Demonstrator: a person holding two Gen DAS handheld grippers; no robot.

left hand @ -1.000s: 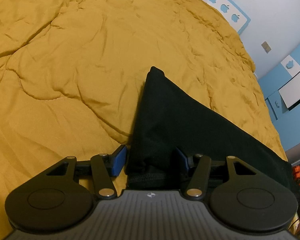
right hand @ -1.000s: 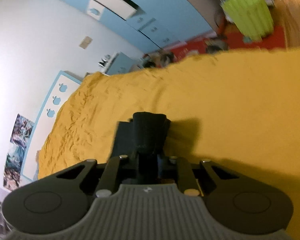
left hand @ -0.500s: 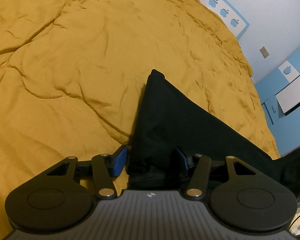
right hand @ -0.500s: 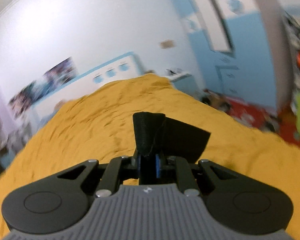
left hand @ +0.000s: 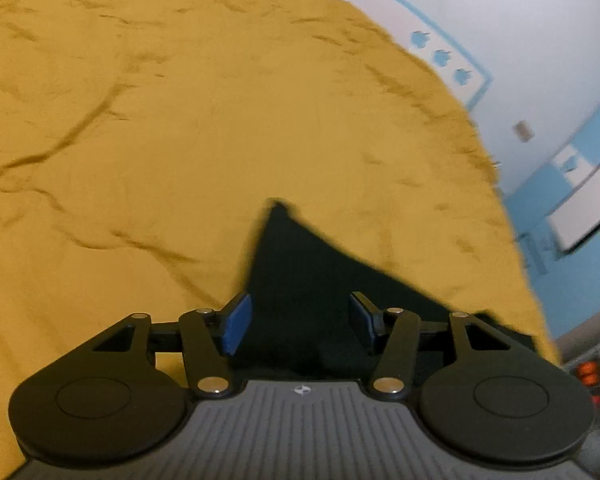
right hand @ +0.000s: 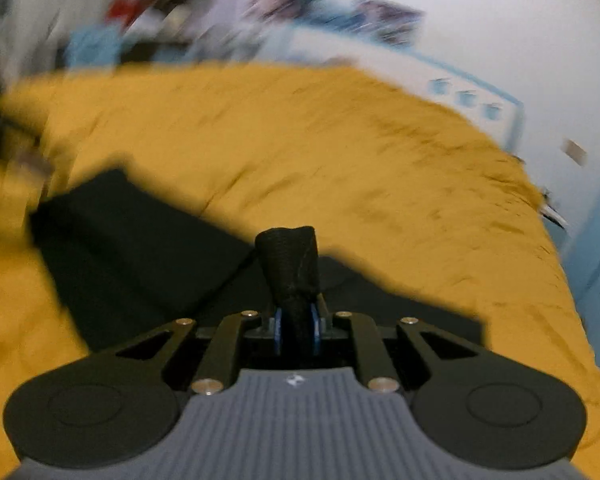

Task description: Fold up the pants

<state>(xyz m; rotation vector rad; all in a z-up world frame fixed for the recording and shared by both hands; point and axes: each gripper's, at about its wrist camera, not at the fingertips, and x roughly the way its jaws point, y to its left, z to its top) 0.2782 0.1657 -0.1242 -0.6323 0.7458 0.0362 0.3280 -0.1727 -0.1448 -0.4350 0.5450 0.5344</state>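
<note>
- my right gripper (right hand: 296,330) clamps a bunched fold of the black pants (right hand: 140,248).
- my left gripper (left hand: 300,320) is wide, pants (left hand: 300,264) between its fingers; grip unclear.
- pants lie on a yellow bedspread (left hand: 180,120).

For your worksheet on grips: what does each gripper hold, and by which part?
The right gripper pinches a bunched edge of the black pants. The left gripper straddles a wider fold of the pants; whether its pads press cannot be told.

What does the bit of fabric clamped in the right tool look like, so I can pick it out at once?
Start from the mustard-yellow bedspread that fills the view. On it lie the black pants, spread flat toward the left. The clamped bit is a narrow bunched tuft of them standing up from the right tool, the only part raised off the bed.
</note>
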